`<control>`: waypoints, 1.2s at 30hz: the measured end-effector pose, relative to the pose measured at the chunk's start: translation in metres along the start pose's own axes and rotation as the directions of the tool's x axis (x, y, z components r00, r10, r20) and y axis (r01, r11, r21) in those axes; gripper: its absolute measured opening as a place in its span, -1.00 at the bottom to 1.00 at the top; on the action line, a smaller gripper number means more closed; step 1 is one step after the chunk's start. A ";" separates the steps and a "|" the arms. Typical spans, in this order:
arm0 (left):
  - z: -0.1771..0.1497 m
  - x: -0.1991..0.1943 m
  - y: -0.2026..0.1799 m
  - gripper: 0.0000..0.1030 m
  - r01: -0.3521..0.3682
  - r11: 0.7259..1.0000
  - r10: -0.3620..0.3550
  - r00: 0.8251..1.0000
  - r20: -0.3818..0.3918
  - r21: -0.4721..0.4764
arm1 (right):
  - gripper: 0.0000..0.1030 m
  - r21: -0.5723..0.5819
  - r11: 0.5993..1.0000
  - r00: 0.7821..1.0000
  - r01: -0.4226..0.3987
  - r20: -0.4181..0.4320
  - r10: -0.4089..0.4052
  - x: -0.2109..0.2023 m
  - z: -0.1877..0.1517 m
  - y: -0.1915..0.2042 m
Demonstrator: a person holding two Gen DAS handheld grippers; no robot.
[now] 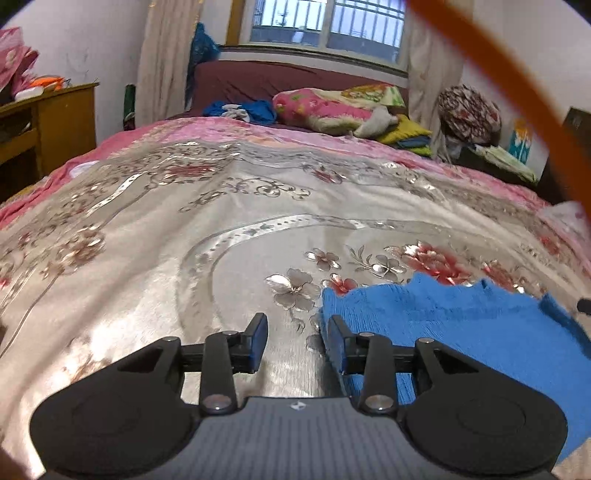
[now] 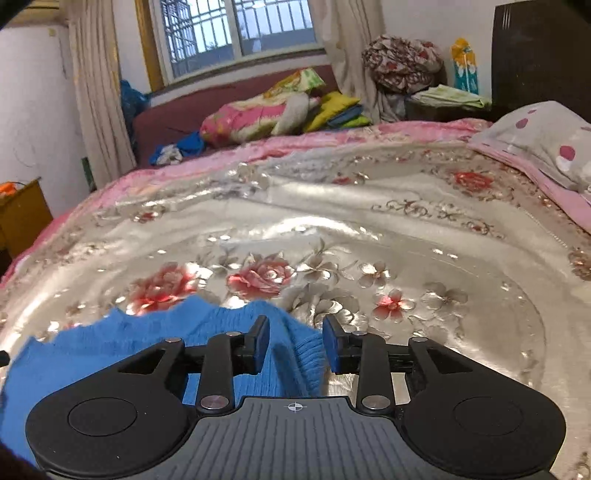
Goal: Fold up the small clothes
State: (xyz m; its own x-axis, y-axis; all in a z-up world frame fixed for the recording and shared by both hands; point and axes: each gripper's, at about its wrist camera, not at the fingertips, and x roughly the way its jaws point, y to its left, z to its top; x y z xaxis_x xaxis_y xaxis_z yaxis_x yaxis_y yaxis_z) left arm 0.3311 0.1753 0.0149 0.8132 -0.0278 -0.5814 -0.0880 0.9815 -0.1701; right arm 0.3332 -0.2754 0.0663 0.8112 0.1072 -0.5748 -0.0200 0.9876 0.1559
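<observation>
A bed spread with a shiny silver-grey satin cover (image 1: 155,258), printed with red and grey flowers and edged in pink, fills both wrist views of a lived-in bedroom, where a barred window (image 2: 236,33) hung with cream curtains (image 1: 166,59) looks in over a dark maroon sofa (image 1: 240,83). The sofa carries a rolled pink floral quilt (image 1: 321,107), a few folded yellow and green pieces beside it and a heap of blue clothing (image 1: 240,109) at its other end. A yellow wooden cabinet (image 1: 62,122) stands against the white wall on the left side of the room with pink bedding piled on top, a bundle wrapped in brown floral cloth (image 2: 402,61) sits in the far corner near the window, and a spotted pillow (image 2: 546,136) lies at the bed's right edge. On the satin cover, close to the cameras, lies the blue knitted garment (image 1: 461,332), flat and with a ragged far edge (what kind of garment cannot be told). The left gripper (image 1: 297,345) hovers at the garment's left edge with its blue-padded jaws apart; bare satin shows between them, and the right-hand pad sits over the edge of the knit. The right gripper (image 2: 294,345) is at the garment's right end, its jaws likewise apart, with a ribbed fold of the blue knit in the gap between the pads but not pinched by them. A blurred orange strap (image 1: 498,74) crosses the upper right of the left view.
</observation>
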 end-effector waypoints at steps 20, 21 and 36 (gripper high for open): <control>-0.054 -0.025 -0.023 -0.07 0.098 0.995 -0.099 0.992 -0.082 -0.011 | -0.37 0.156 0.987 0.996 0.042 -0.088 -0.028 -0.008 -0.033 -0.033; -0.055 -0.028 -0.022 -0.07 0.097 0.995 -0.098 0.992 -0.076 -0.016 | -0.37 0.146 0.988 0.996 0.044 -0.081 -0.032 -0.010 -0.034 -0.031; -0.066 -0.038 -0.020 -0.05 0.045 0.999 -0.042 0.995 -0.088 0.027 | -0.37 0.102 0.994 0.991 0.037 -0.129 -0.023 -0.015 -0.041 -0.025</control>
State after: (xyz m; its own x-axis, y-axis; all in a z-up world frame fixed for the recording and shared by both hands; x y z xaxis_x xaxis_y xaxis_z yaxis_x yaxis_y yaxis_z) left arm 0.2635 0.1444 -0.0123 0.7626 -0.0857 -0.6412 -0.0362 0.9840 -0.1746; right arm 0.2977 -0.2967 0.0387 0.7293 0.0980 -0.6771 0.0692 0.9740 0.2156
